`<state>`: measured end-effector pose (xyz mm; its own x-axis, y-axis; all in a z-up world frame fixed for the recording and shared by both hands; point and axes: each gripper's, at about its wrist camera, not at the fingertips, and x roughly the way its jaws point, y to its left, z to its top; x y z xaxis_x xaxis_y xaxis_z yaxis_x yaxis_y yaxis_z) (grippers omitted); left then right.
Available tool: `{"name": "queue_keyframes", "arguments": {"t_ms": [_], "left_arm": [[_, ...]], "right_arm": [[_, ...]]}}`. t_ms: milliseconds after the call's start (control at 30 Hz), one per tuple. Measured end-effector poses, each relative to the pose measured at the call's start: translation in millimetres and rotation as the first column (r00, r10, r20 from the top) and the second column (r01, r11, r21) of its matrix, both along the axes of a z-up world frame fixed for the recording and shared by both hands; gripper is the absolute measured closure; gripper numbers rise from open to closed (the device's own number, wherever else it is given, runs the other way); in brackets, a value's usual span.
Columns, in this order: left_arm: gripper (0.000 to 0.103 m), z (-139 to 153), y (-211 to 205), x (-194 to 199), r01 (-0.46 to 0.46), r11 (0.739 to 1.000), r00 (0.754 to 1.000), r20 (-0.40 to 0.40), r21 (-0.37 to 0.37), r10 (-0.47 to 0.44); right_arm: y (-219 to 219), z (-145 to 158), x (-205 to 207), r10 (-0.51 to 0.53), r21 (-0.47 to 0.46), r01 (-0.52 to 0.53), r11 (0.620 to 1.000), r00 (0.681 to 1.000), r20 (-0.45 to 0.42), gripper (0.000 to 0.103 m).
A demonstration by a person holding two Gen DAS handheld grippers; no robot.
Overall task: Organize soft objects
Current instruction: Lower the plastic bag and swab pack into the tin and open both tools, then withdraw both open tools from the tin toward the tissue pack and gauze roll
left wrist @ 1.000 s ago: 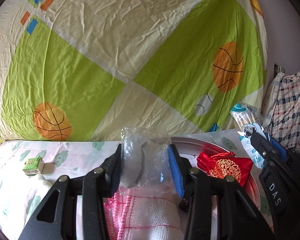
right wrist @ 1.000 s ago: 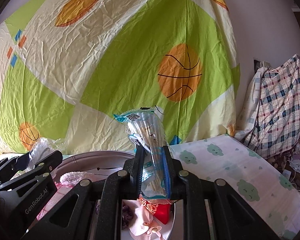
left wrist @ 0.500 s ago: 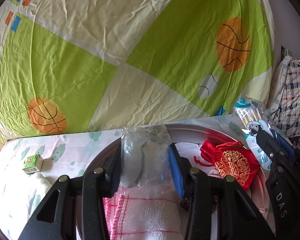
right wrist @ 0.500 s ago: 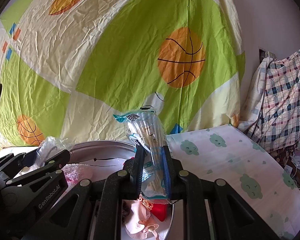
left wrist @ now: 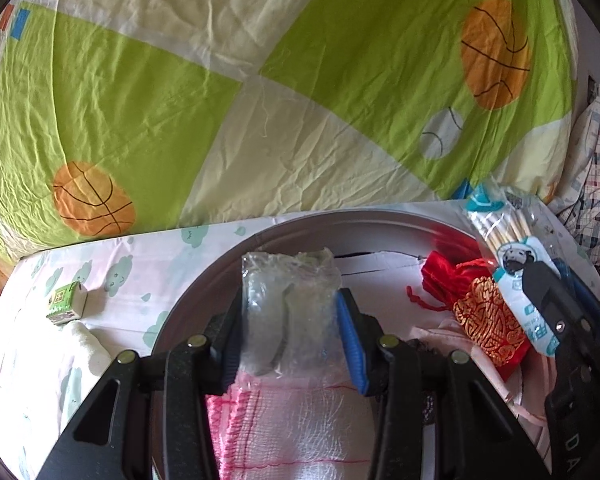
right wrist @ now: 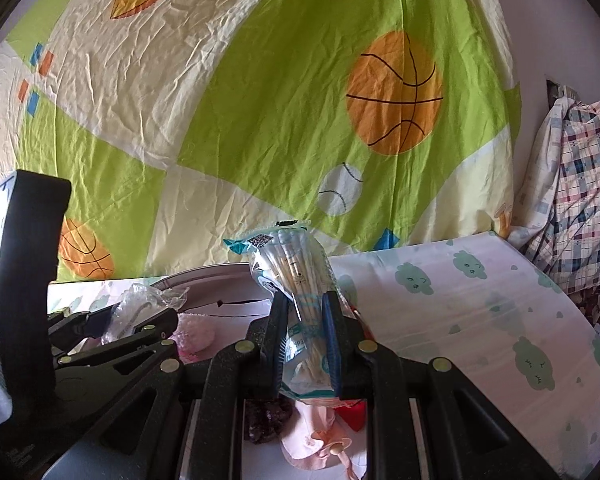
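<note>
- The left gripper (left wrist: pixel 290 328) is pinching a crinkly clear plastic bag (left wrist: pixel 288 304) right over the round metal basin (left wrist: pixel 228 258).
- The right gripper (right wrist: pixel 305 332) is clamped on a pack of cotton swabs (right wrist: pixel 296 276), standing upright.
- The red pouch (left wrist: pixel 480 304) sits in the basin at about 3 o'clock of the clear bag.
- The small green box (left wrist: pixel 66 302) lies on the bed at 9 o'clock, outside the basin.

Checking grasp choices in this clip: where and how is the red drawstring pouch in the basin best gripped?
Grip the red pouch at its gathered neck, coming from above. It lies flat in the basin with the cinched neck toward the far rim, the narrowest part and likely easiest to pinch. The right gripper with its cotton swab pack overlaps the pouch body in the left wrist view.
</note>
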<state>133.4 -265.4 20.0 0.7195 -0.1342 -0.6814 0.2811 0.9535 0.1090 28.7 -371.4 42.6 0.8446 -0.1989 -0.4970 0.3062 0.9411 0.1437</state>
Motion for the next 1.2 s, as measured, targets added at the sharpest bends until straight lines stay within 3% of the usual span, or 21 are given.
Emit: {"name": "queue_keyframes", "arguments": {"t_ms": [100,200,267,300,433,467,533,567,700,967,1200], "left_arm": [[0.060,-2.0,2.2,1.5,-0.013,1.000,1.000,-0.008,0.012,0.014],[0.052,-3.1,1.4,2.8,-0.027,0.999,1.000,-0.012,0.032,0.027],[0.034,-4.2,1.4,4.8,-0.031,0.999,0.999,-0.030,0.035,0.032],[0.023,-4.3,2.4,5.8,-0.030,0.999,0.999,-0.039,0.026,0.031],[0.000,5.5,12.5,0.1,-0.075,0.997,0.997,0.002,-0.029,0.075],[0.001,9.9,16.4,-3.0,-0.085,0.995,0.996,0.019,-0.049,0.087],[0.001,17.1,24.6,-8.6,-0.100,0.991,0.993,0.046,-0.091,0.105],[0.001,19.9,28.5,-11.9,-0.099,0.989,0.993,0.060,-0.111,0.106],[0.001,23.4,35.2,-24.3,-0.070,0.987,0.989,0.116,-0.145,0.087],[0.001,20.8,32.7,-37.0,-0.053,0.990,0.982,0.175,-0.128,0.076],[0.001,24.0,44.4,-65.2,-0.055,0.994,0.943,0.324,-0.092,0.082]], "right_arm": [[3.0,-2.7,3.4,0.024,0.021,-0.024,0.999,1.000,-0.007,0.083],[1.7,-10.3,10.9,0.092,0.085,-0.090,0.992,0.996,-0.022,0.083],[-4.9,-13.3,9.8,0.105,0.155,-0.104,0.982,0.994,0.000,0.083],[-8.6,-13.2,7.9,0.107,0.188,-0.109,0.976,0.994,0.021,0.077],[-15.7,-6.9,-3.8,0.080,0.232,-0.097,0.968,0.993,0.081,0.052],[-16.6,-4.2,-8.6,0.067,0.236,-0.091,0.968,0.992,0.108,0.049],[-16.6,0.8,-17.2,0.044,0.240,-0.082,0.967,0.986,0.161,0.025],[-16.1,3.1,-21.0,0.029,0.235,-0.072,0.969,0.983,0.183,0.023],[-9.1,9.1,-28.1,-0.007,0.180,-0.031,0.983,0.979,0.203,0.023],[-5.8,13.0,-36.6,-0.060,0.126,0.035,0.991,0.977,0.205,0.022],[-4.5,14.2,-47.9,-0.137,0.066,0.124,0.990,0.960,0.245,0.022]]}}
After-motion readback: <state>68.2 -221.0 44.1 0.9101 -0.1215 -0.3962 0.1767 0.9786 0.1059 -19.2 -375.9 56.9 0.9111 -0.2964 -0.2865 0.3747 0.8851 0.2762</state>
